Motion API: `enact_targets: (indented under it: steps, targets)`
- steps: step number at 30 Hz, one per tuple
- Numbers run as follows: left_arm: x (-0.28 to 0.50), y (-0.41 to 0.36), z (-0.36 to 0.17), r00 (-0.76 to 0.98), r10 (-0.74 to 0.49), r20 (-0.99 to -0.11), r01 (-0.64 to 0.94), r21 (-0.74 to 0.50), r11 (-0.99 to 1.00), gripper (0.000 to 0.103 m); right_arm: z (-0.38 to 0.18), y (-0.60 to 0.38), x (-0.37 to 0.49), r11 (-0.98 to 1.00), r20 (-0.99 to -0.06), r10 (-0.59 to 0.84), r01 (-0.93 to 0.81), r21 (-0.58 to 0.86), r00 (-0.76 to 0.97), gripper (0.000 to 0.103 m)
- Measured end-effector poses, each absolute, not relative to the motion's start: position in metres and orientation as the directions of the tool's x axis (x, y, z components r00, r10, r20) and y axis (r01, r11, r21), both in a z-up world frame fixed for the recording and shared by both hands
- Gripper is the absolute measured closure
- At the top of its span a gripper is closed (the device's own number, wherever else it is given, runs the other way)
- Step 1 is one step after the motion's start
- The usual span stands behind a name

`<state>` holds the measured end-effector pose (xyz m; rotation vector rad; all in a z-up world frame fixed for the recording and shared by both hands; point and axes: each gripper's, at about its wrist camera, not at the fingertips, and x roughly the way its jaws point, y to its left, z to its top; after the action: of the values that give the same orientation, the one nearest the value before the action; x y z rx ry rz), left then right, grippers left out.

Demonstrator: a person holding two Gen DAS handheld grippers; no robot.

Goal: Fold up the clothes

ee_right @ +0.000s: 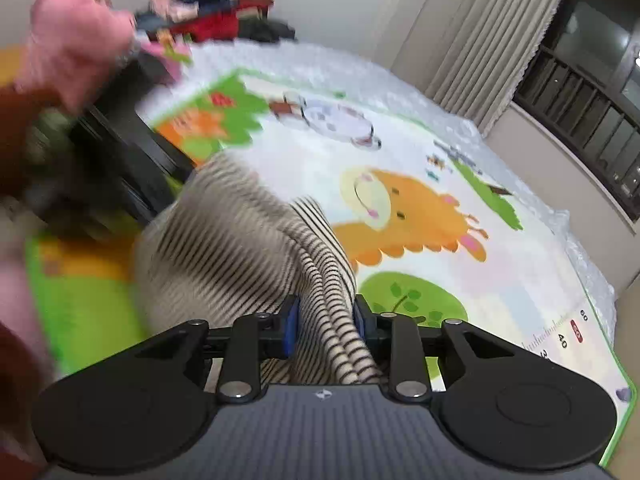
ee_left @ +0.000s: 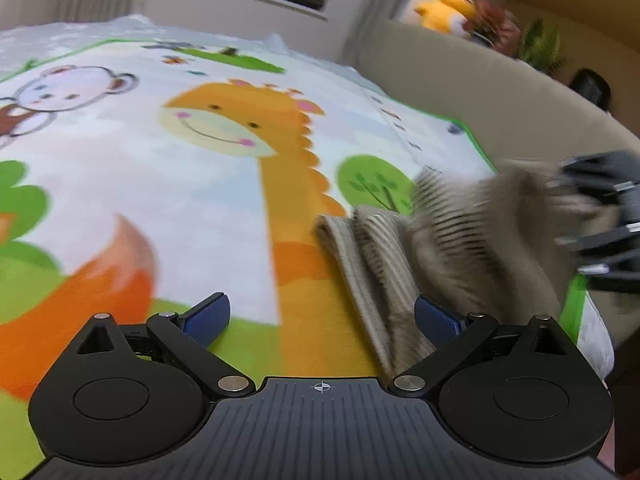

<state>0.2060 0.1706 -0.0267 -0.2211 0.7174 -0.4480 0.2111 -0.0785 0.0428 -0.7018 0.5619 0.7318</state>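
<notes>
1. We judge the fold to be partway through: the striped garment (ee_right: 240,240) is already doubled into a narrow, layered band where it lies on the play mat (ee_right: 460,280), while its other end hangs bunched and raised off the mat.
2. What we think is left is to lay that raised end down over the flat part and smooth it; nothing in view shows a finished, squared bundle yet.
3. The garment is a soft knit, beige with thin dark stripes, thick enough to form rounded ridges at its folded edge, seen clearly in the left wrist view (ee_left: 376,248).
4. Our right claw (ee_right: 325,326) is clamped on a gathered pleat of that cloth, blue pads pressing on both sides of it.
5. Our left claw (ee_left: 320,320) stands wide apart and holds nothing; its right pad sits just beside the folded band, and we cannot tell if it touches.
6. The mat is smooth and glossy, printed with a giraffe, a monkey and green trees, with a ruler scale along one edge.
7. It lies on a white, quilted-looking bed cover (ee_right: 360,72); pleated curtains (ee_right: 480,32) hang beyond.
</notes>
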Motion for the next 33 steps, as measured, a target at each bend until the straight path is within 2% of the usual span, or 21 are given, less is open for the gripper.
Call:
enact_targets:
  steps: [2, 6, 9, 11, 12, 13, 14, 15, 16, 17, 18, 20, 21, 23, 26, 30, 33]
  targets:
    - [0.196, 0.177, -0.016, 0.683, -0.473, -0.556, 0.321, -0.354, 0.879, 0.002, 0.021, -0.078, 0.238, 0.563, -0.679, 0.377, -0.737, -0.373, 0.631, 0.076]
    - [0.177, 0.170, 0.016, 0.706, -0.540, -0.459, 0.402, -0.368, 0.838, 0.002, 0.009, -0.090, 0.262, 0.648, -0.651, 0.423, -0.713, -0.268, 0.630, 0.073]
    - [0.171, 0.138, 0.039, 0.724, -0.573, -0.385, 0.482, -0.312, 0.819, 0.002, 0.007, -0.093, 0.262, 0.666, -0.635, 0.435, -0.702, -0.251, 0.639, 0.070]
    - [0.173, 0.108, 0.046, 0.715, -0.598, -0.362, 0.539, -0.259, 0.801, 0.002, 0.008, -0.095, 0.263, 0.686, -0.624, 0.437, -0.689, -0.235, 0.648, 0.064]
    - [0.177, 0.092, 0.046, 0.704, -0.608, -0.367, 0.564, -0.231, 0.793, 0.002, 0.009, -0.098, 0.263, 0.701, -0.619, 0.435, -0.677, -0.223, 0.654, 0.055]
    - [0.184, 0.078, 0.042, 0.691, -0.608, -0.391, 0.577, -0.209, 0.790, 0.003, 0.013, -0.101, 0.262, 0.717, -0.614, 0.432, -0.665, -0.210, 0.660, 0.047]
    - [0.191, 0.068, 0.036, 0.681, -0.604, -0.415, 0.579, -0.201, 0.790, 0.004, 0.018, -0.106, 0.261, 0.732, -0.609, 0.433, -0.654, -0.192, 0.664, 0.044]
    - [0.200, 0.063, 0.031, 0.674, -0.596, -0.436, 0.569, -0.207, 0.796, 0.007, 0.024, -0.114, 0.261, 0.758, -0.599, 0.425, -0.628, -0.175, 0.679, 0.046]
    - [0.209, 0.060, 0.025, 0.668, -0.579, -0.467, 0.550, -0.214, 0.807, 0.017, 0.029, -0.123, 0.261, 0.790, -0.585, 0.407, -0.591, -0.161, 0.702, 0.044]
    - [0.218, 0.060, 0.018, 0.667, -0.559, -0.493, 0.524, -0.224, 0.822, 0.022, 0.036, -0.133, 0.259, 0.820, -0.562, 0.401, -0.557, -0.132, 0.723, 0.045]
    - [0.225, 0.062, 0.012, 0.665, -0.547, -0.509, 0.505, -0.234, 0.831, 0.022, 0.043, -0.144, 0.254, 0.847, -0.529, 0.401, -0.523, -0.098, 0.748, 0.045]
    - [0.235, 0.064, 0.004, 0.656, -0.542, -0.525, 0.485, -0.256, 0.836, 0.022, 0.058, -0.160, 0.236, 0.882, -0.449, 0.388, -0.465, -0.072, 0.805, 0.061]
    - [0.238, 0.066, 0.002, 0.655, -0.538, -0.531, 0.479, -0.260, 0.839, 0.022, 0.062, -0.165, 0.228, 0.887, -0.427, 0.398, -0.460, -0.049, 0.812, 0.074]
    - [0.240, 0.066, 0.000, 0.656, -0.533, -0.535, 0.477, -0.254, 0.842, 0.021, 0.066, -0.171, 0.218, 0.883, -0.411, 0.433, -0.470, 0.012, 0.802, 0.076]
    - [0.243, 0.067, -0.003, 0.656, -0.526, -0.541, 0.475, -0.245, 0.845, 0.021, 0.046, -0.166, 0.224, 0.883, -0.465, 0.434, -0.467, 0.049, 0.772, 0.076]
    - [0.240, 0.071, -0.005, 0.660, -0.504, -0.557, 0.463, -0.227, 0.857, 0.021, -0.011, -0.162, 0.261, 0.918, -0.595, 0.373, -0.378, 0.123, 0.712, 0.074]
    - [0.239, 0.074, -0.007, 0.658, -0.495, -0.567, 0.455, -0.224, 0.862, 0.018, -0.022, -0.160, 0.265, 0.923, -0.577, 0.370, -0.357, 0.141, 0.728, 0.074]
